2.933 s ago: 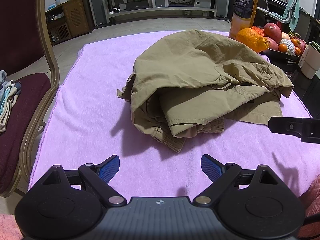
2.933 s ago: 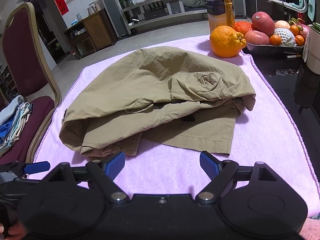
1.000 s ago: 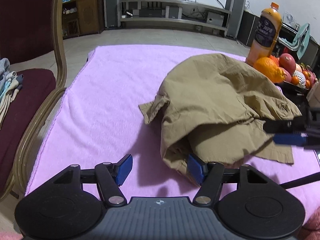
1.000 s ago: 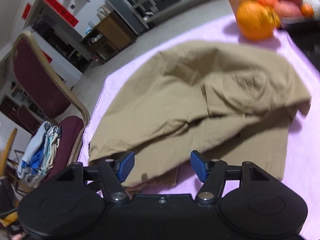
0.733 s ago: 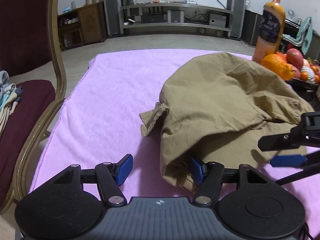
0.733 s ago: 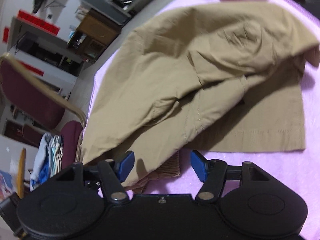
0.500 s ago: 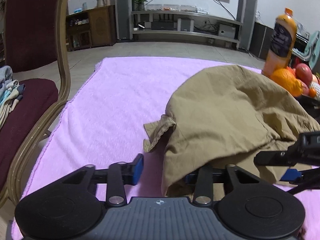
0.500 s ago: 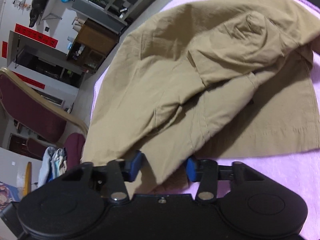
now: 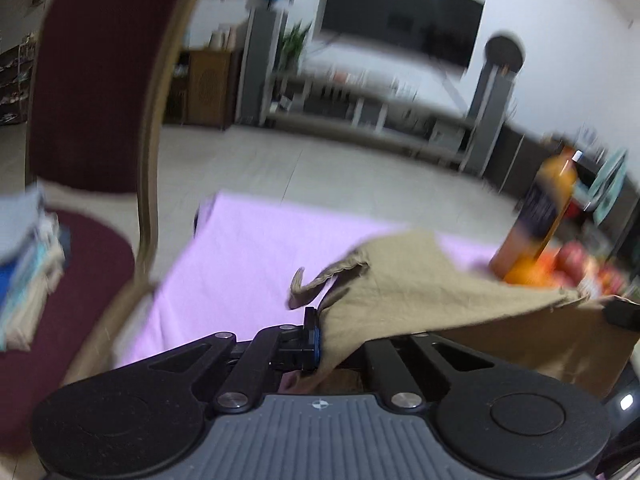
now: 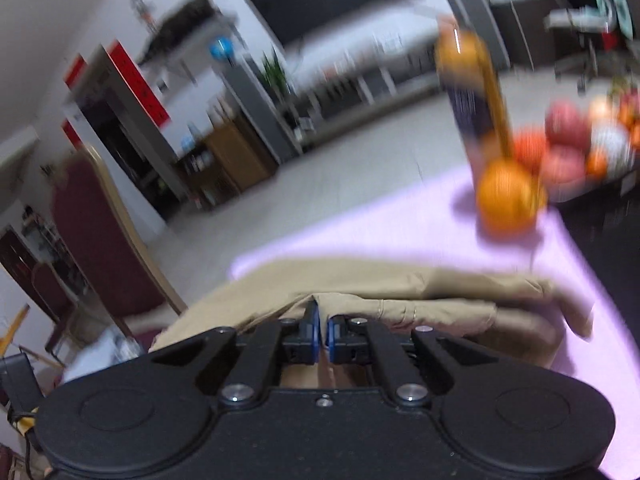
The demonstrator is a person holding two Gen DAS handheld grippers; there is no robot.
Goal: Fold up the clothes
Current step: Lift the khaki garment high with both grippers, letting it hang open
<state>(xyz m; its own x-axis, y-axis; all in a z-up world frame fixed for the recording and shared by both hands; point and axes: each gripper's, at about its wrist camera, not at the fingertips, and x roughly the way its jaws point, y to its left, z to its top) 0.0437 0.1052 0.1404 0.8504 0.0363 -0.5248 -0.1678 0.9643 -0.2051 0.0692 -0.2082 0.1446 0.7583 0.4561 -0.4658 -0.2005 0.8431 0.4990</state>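
Raised since half a second back: crumpled khaki cotton garment, front edge now off pink towel-covered desk. Left claw clenched on hem; right claw clenched on waistband. Advice: lift evenly, keep edge taut, avoid orange juice bottle.

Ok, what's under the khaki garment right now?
Under the lifted khaki cotton garment lies the pink fleece cloth, visible to its left and beyond it. The left gripper and right gripper pinch its near edge. Whatever lies beneath the draped part is covered.
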